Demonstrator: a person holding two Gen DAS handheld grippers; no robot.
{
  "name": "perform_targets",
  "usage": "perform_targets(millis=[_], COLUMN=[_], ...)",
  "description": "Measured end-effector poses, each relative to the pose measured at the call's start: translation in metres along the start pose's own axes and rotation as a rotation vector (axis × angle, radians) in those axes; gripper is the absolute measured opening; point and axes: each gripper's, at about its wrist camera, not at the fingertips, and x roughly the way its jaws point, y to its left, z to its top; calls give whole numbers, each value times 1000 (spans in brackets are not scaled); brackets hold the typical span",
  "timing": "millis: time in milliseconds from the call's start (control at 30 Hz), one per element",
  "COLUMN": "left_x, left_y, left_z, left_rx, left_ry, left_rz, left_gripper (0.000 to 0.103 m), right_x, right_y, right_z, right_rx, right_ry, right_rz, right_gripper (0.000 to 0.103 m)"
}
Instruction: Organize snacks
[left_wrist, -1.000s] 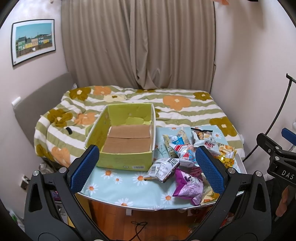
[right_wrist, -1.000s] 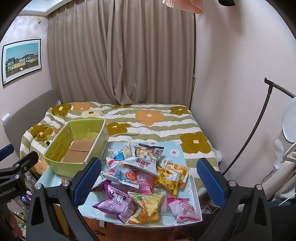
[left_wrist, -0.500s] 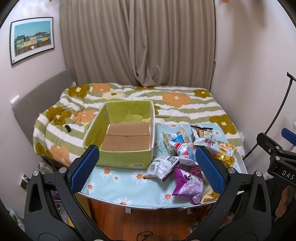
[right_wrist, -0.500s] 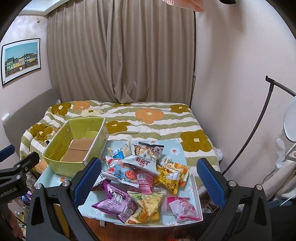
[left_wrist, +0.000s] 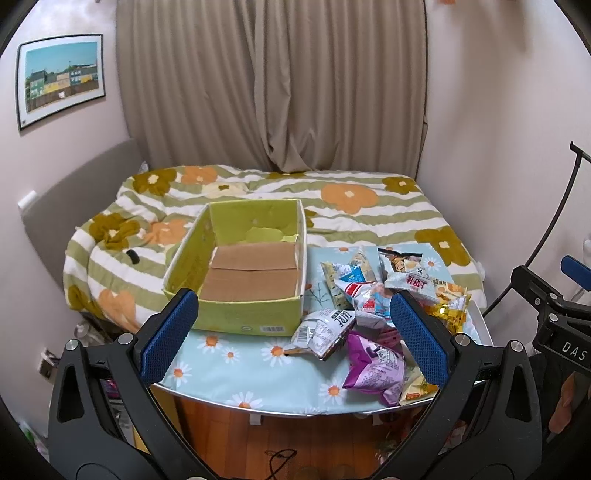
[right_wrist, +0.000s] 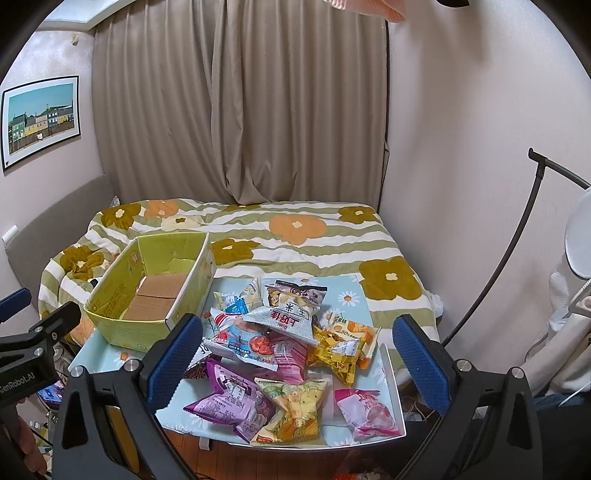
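- Bed (left_wrist: 258, 206): far, w/ green-striped flower cover; fills room behind table.
- Curtain (right_wrist: 258, 103): beige, on far wall.
- Table (left_wrist: 236, 373): near, w/ light-blue daisy cloth, butted against bed's near edge.
- Box (left_wrist: 240, 266): yellow-green cardboard, top open, on table's left half; brown flaps show on its floor, nothing inside.
- Picture (left_wrist: 61, 79): framed, on left wall.
- Left gripper (left_wrist: 295, 339): jaws wide apart, holding nothing; hovers above table's near edge, box & snacks visible btwn pads.
- Right gripper (right_wrist: 303, 360): jaws wide apart, holding nothing; hovers above snack pile.
- Snack pile (right_wrist: 280, 343): loose packets heaped on table's right half, just right of box.
- Purple bag (right_wrist: 229, 402): near-left of pile.
- Yellow bag (right_wrist: 295, 410): touching purple bag's right side.
- Pink bag (right_wrist: 364, 410): near-right corner.
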Motion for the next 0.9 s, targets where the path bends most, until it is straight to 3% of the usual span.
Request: perform_targets(millis=[900], left_x=[2], left_y=[2], left_z=[-2], left_rx=[0], left_ry=[8], left_rz=[-8], left_gripper=[103], right_x=[1], right_y=[-1], right_z=[1], right_rx=[3], right_ry=[3], right_rz=[3], right_gripper=[102])
